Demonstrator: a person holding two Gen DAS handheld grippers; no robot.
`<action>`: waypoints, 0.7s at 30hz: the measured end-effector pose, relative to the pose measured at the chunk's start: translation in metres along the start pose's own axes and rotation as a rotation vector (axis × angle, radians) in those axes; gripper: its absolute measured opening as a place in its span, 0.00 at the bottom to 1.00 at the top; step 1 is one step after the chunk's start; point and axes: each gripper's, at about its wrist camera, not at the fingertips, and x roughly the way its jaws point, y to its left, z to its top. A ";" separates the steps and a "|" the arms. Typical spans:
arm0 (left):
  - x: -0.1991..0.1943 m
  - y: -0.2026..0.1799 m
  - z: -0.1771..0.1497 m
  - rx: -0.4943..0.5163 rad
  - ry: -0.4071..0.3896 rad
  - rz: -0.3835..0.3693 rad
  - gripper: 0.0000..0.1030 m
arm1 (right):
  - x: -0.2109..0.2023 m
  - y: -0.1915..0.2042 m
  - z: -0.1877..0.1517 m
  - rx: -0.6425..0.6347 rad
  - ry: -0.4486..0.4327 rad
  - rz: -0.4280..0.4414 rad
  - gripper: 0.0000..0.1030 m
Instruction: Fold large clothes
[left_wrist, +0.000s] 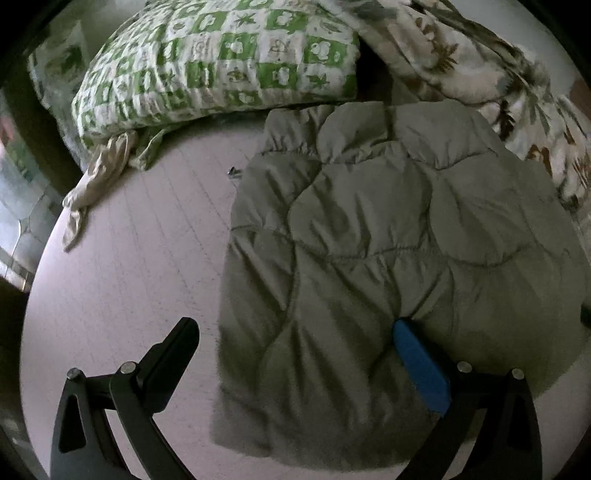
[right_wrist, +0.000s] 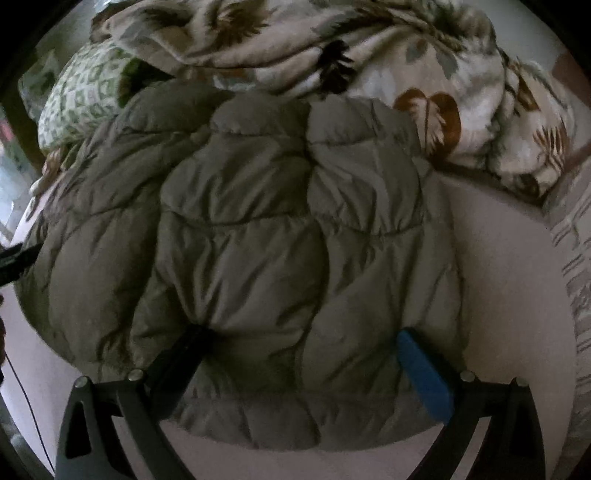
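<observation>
Olive-grey quilted puffer jacket (left_wrist: 388, 258), lying folded on pale pink bed sheet (left_wrist: 129, 277). Left hand-held gripper (left_wrist: 295, 325): fingers spread wide, released, blue pad resting on the jacket's near edge. Right hand-held gripper (right_wrist: 303, 336): fingers spread, both tips pressed into the jacket, nothing clamped. Behind: green-checked pillow (left_wrist: 221, 62); leaf-print blanket (right_wrist: 332, 55).

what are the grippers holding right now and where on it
Nothing is clamped. Both the left gripper and right gripper are open, fingers pressing on the grey puffer jacket.
</observation>
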 end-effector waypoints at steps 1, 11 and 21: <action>-0.002 0.006 0.001 0.003 0.015 -0.012 1.00 | -0.007 0.000 0.000 -0.012 -0.017 -0.019 1.00; 0.002 0.048 0.006 -0.039 0.099 -0.052 1.00 | -0.034 -0.059 0.002 0.093 -0.033 0.036 1.00; 0.025 0.047 0.009 -0.061 0.141 -0.146 1.00 | 0.013 -0.122 -0.004 0.278 0.123 0.197 1.00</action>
